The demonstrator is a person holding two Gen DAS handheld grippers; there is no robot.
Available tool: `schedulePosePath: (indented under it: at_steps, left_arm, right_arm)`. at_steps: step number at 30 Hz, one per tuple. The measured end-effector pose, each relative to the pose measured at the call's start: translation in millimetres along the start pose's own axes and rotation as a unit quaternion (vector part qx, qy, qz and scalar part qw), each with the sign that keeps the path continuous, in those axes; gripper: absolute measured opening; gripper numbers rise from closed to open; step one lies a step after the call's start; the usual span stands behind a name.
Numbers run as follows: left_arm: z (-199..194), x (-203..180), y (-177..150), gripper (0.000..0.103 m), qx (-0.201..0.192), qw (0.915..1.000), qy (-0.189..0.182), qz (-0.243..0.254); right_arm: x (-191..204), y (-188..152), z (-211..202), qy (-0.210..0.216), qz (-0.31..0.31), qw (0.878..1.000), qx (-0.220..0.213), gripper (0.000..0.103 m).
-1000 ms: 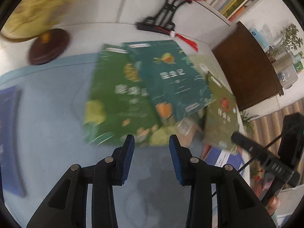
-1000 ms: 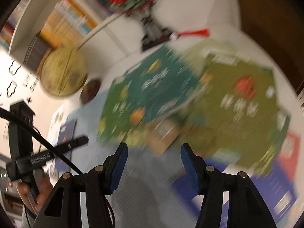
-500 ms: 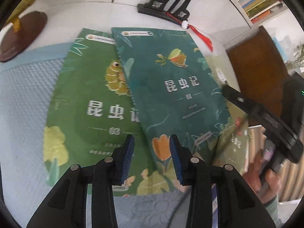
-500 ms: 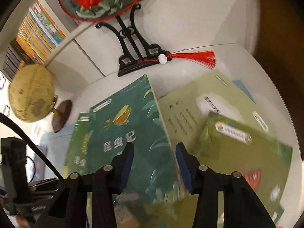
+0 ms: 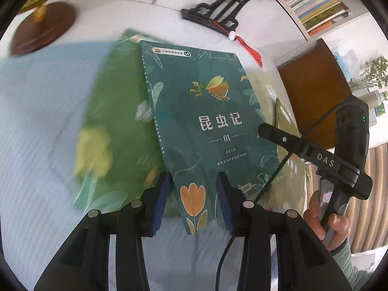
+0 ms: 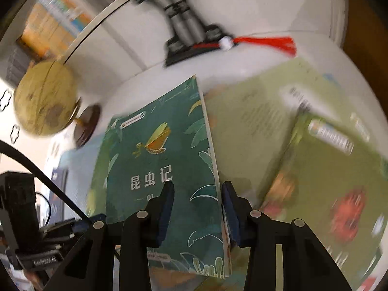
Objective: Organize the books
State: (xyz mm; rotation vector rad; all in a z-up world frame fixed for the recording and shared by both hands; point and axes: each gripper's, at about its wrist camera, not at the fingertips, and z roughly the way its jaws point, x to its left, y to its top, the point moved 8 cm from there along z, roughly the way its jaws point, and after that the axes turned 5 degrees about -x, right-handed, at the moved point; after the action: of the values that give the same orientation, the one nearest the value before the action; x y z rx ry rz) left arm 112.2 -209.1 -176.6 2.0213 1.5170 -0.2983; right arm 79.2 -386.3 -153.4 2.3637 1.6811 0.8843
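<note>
A teal book (image 5: 213, 126) marked 01, with an insect and a tulip on its cover, lies partly over a green book (image 5: 109, 133). Its near corner sits between the fingers of my left gripper (image 5: 192, 194), whose jaws stand apart and do not clamp it. My right gripper (image 6: 197, 194) is shut on the teal book (image 6: 165, 160) at its right page edge, one pad on the cover and the other just past the edge. That edge looks slightly raised. More olive-green books (image 6: 327, 169) lie blurred to the right.
The books rest on a pale blue mat (image 5: 36, 145) on a white table. Behind them stand a black fan stand with a red tassel (image 5: 213, 17) and a globe (image 6: 43, 97) on a brown base (image 5: 41, 29). A bookshelf (image 5: 320, 7) and a brown cabinet (image 5: 315, 84) are at the right.
Both grippers have come down closer to the teal book. The right jaws have narrowed onto its right edge. The book's near corner now lies between the left fingers, whose gap is unchanged.
</note>
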Motion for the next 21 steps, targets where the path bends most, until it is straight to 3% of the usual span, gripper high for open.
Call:
schedulePosePath:
  at_steps: [4, 11, 14, 17, 21]
  left_arm:
    - [-29, 26, -44, 0.036, 0.010, 0.9998, 0.015, -0.011]
    - [-51, 53, -122, 0.036, 0.024, 0.9980, 0.017, -0.055]
    - [-56, 59, -137, 0.036, 0.009, 0.9964, 0.018, -0.082]
    - [-57, 59, -145, 0.036, -0.001, 0.9960, 0.035, -0.083]
    - [-52, 51, -147, 0.036, -0.013, 0.9963, 0.067, -0.052]
  right_arm:
    - [46, -49, -11, 0.025, -0.024, 0.999, 0.017, 0.042]
    - [81, -144, -27, 0.010, -0.050, 0.998, 0.046, 0.042]
    - [75, -170, -27, 0.007, -0.040, 0.996, 0.075, 0.042]
    - [67, -179, -35, 0.007, -0.028, 0.997, 0.072, 0.042]
    - [75, -193, -41, 0.007, -0.040, 0.997, 0.065, 0.040]
